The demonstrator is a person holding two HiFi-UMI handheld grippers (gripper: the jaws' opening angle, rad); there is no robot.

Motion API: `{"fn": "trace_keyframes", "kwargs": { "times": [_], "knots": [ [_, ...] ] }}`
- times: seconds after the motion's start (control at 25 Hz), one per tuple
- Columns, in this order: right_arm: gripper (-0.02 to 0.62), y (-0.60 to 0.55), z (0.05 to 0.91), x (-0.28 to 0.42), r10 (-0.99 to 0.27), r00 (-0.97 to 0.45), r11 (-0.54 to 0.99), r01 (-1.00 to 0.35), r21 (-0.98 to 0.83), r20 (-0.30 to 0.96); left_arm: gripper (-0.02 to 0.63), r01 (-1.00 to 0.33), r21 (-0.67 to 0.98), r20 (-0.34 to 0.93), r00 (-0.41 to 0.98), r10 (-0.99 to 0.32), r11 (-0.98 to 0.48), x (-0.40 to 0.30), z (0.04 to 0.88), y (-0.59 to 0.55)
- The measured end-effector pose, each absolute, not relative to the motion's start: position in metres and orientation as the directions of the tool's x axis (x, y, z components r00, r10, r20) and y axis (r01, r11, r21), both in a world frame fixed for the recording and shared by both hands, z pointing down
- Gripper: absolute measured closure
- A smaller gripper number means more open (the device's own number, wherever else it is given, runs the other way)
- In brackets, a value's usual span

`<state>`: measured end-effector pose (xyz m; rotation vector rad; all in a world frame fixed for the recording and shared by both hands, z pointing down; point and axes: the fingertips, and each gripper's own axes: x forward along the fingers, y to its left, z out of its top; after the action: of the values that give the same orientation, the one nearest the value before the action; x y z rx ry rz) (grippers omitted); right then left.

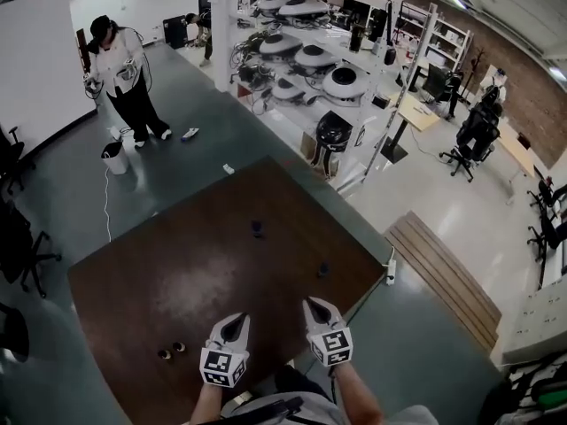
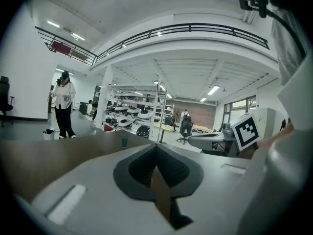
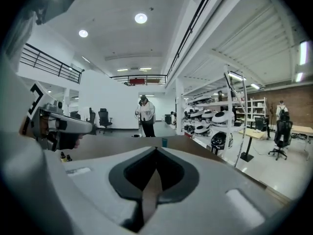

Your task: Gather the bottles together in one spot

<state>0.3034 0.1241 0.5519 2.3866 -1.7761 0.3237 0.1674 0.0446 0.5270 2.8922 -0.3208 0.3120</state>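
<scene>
Four bottles sit on the brown table in three places. A pair of small bottles (image 1: 180,347) stands side by side near the table's near left edge. A lone bottle (image 1: 257,228) is out toward the middle, and another bottle (image 1: 323,270) is nearer the right edge, well apart from the pair and from each other. From overhead they are too small to show which way they point. The right gripper view shows the pair upright with dark caps, long axis straight up. The left gripper view shows a bluish bottle (image 2: 124,141) also upright on the far part of the table. The left gripper (image 1: 232,323) and the right gripper (image 1: 317,306) hang side by side over the near edge, pointing out across the table, between the pair and the right-hand bottle and touching none. Each has its jaws pressed together with nothing between them. The table (image 1: 177,273) has a dark, dull brown wooden top with faint pale smudges. It stands cornerwise on a grey-green floor (image 1: 204,162). Beyond it are white shelves (image 1: 301,51) loaded with round white devices. A wooden pallet (image 1: 447,277) lies to the right, with desks and office chairs against a brick wall further back. A person (image 1: 120,78) stands at the far left beside a white bucket (image 1: 113,157).
</scene>
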Motion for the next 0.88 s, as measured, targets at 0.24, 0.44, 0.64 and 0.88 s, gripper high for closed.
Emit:
{"fn": "trace_keyframes", "kwargs": {
  "times": [0.24, 0.44, 0.64, 0.88],
  "knots": [
    [0.594, 0.14, 0.571, 0.356, -0.891, 0.338, -0.36, -0.933, -0.018, 0.304, 0.605, -0.209, 0.211, 0.272, 0.951, -0.148, -0.955, 0.213, 0.542, 0.043],
    [0.594, 0.144, 0.594, 0.385, -0.873, 0.354, -0.385, -0.922, -0.029, 0.335, 0.606, -0.2, 0.234, 0.315, 0.941, -0.121, -0.952, 0.241, 0.566, 0.042],
    [0.594, 0.141, 0.618, 0.404, -0.862, 0.343, -0.386, -0.922, -0.043, 0.373, 0.604, -0.191, 0.249, 0.356, 0.93, -0.094, -0.949, 0.267, 0.589, 0.044],
    [0.594, 0.136, 0.641, 0.418, -0.855, 0.314, -0.369, -0.927, -0.059, 0.413, 0.606, -0.184, 0.261, 0.394, 0.916, -0.07, -0.948, 0.288, 0.608, 0.045]
  ]
}}
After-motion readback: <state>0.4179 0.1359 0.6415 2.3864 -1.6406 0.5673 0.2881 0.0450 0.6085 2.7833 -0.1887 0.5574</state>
